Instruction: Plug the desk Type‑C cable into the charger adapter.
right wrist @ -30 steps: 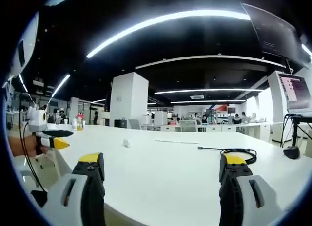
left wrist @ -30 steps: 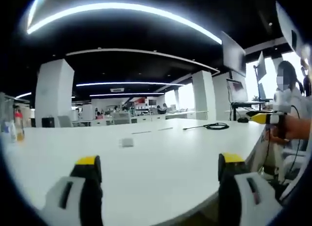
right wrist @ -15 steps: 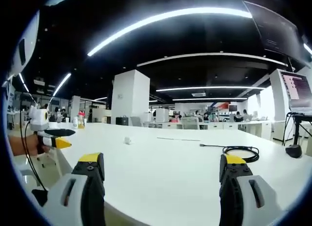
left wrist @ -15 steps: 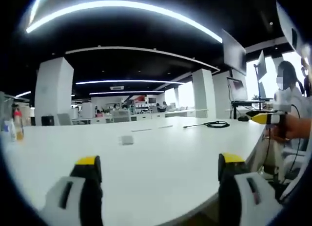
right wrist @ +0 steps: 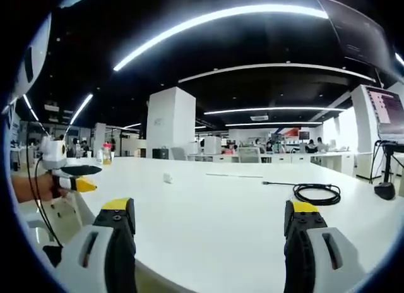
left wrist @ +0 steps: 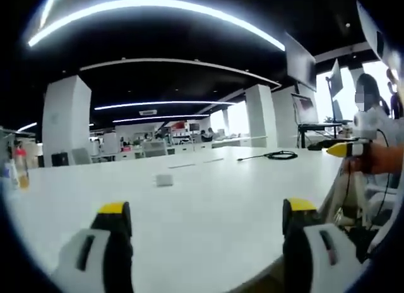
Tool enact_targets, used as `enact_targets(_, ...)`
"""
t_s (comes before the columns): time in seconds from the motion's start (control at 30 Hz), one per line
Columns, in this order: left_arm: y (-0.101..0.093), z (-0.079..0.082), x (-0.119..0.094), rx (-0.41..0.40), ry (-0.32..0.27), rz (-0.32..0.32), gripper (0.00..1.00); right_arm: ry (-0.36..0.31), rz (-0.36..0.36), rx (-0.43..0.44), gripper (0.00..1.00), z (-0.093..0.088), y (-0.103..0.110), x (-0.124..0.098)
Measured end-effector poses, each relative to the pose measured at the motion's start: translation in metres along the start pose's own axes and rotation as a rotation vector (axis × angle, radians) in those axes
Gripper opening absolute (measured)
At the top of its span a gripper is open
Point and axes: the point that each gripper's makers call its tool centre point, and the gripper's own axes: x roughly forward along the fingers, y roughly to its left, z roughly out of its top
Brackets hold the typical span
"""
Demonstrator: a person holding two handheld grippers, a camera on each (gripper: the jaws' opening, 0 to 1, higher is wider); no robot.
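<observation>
A small white charger adapter [left wrist: 164, 180] lies on the white table [left wrist: 208, 211], ahead of my left gripper [left wrist: 205, 212], which is open and empty at the near edge. The adapter [right wrist: 167, 177] also lies far ahead and left of my right gripper [right wrist: 210, 212], open and empty too. A black Type-C cable [right wrist: 315, 193] is coiled on the table [right wrist: 221, 211] to the right, its loose end running left. In the left gripper view the cable [left wrist: 279, 155] lies far right. The other gripper [left wrist: 341, 149] shows at the right edge; the left one [right wrist: 72, 178] at the left edge.
Bottles [left wrist: 19, 168] stand on the table's far left. A monitor on a stand [left wrist: 307, 113] is at the right, and a seated person [left wrist: 372, 110] beyond it. Office desks, chairs and white columns [right wrist: 170, 125] fill the background.
Both views have shifted slightly, as the cameras sank lower toward the table. The adapter and cable lie where they were. Both grippers stay open.
</observation>
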Motion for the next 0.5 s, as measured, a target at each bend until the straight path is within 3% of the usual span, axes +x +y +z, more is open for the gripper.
enact_targets(0.3,0.004,-0.001,0.010,-0.016,-0.005,-0.018,1.00,0.027,-0.035,0.024,1.00,-0.007,-0.009,-0.003)
enact_targets(0.33,0.005,-0.001,0.012,-0.012,-0.003,-0.021,1.00,-0.030,-0.005,-0.005,1.00,0.005,-0.005,0.003)
enact_targets(0.43,0.007,0.000,0.015,0.009,0.002,-0.026,1.00,-0.030,-0.005,-0.006,1.00,0.006,-0.003,0.002)
enact_targets(0.47,0.008,0.000,0.016,0.014,0.004,-0.030,1.00,0.023,-0.030,0.020,1.00,-0.005,-0.011,-0.001)
enact_targets(0.5,0.009,0.000,0.018,0.016,0.006,-0.033,1.00,0.028,-0.033,0.022,1.00,-0.007,-0.012,-0.001)
